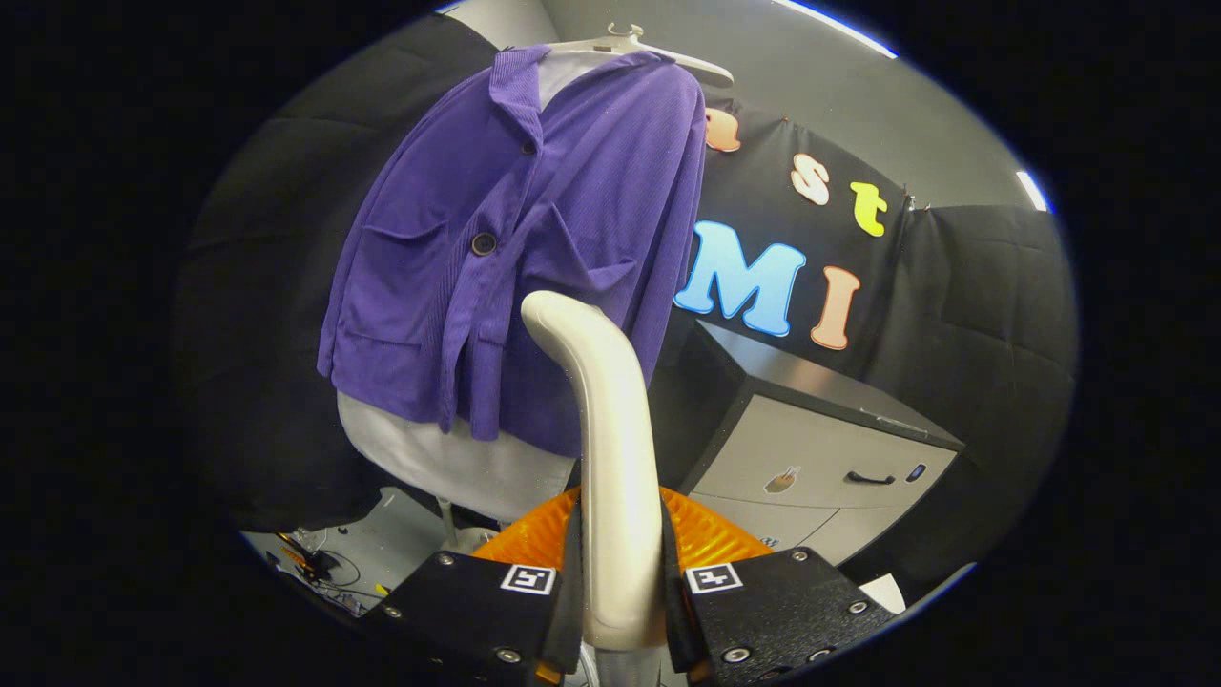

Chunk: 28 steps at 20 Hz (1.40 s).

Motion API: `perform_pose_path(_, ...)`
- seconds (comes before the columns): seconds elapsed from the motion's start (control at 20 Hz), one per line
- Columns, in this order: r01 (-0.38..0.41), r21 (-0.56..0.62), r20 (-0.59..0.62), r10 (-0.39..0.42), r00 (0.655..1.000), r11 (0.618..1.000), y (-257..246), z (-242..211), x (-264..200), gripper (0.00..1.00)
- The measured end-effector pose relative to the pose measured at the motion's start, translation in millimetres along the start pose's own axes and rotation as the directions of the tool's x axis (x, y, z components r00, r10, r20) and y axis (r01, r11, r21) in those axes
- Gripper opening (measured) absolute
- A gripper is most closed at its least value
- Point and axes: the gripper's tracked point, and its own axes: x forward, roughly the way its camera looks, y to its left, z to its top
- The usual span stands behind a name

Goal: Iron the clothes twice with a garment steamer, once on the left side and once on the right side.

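I have the gripper clamped on the cream plastic garment steamer's handle, both fingers pressing it. Its head sits just short of the purple corduroy jacket, ahead on a white hanger. I judge a pass imminent; next, press forward onto fabric.

Purple jacket on white hanger

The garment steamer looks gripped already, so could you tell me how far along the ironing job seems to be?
Done: the gripper is shut on the garment steamer, both fingers pressing its handle. In hand: the steamer's head sits in front of the purple jacket, near its lower hem, right of the button placket; contact cannot be judged. Left: one picture cannot show whether either pass has been made, so both may remain.
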Motion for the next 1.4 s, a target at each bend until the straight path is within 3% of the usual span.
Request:
perform_pose_path(0.35,-0.090,-0.011,-0.087,0.088,0.992,0.996,24,-39,-34,0.35)
perform_pose_path(0.55,-0.144,0.001,-0.081,0.144,0.986,0.990,36,-21,-57,0.35)
perform_pose_path(0.85,-0.215,0.007,0.050,0.214,0.976,0.977,43,64,-87,0.35)
perform_pose_path(1.4,-0.218,0.061,0.308,0.190,0.932,0.974,30,230,-91,0.35)
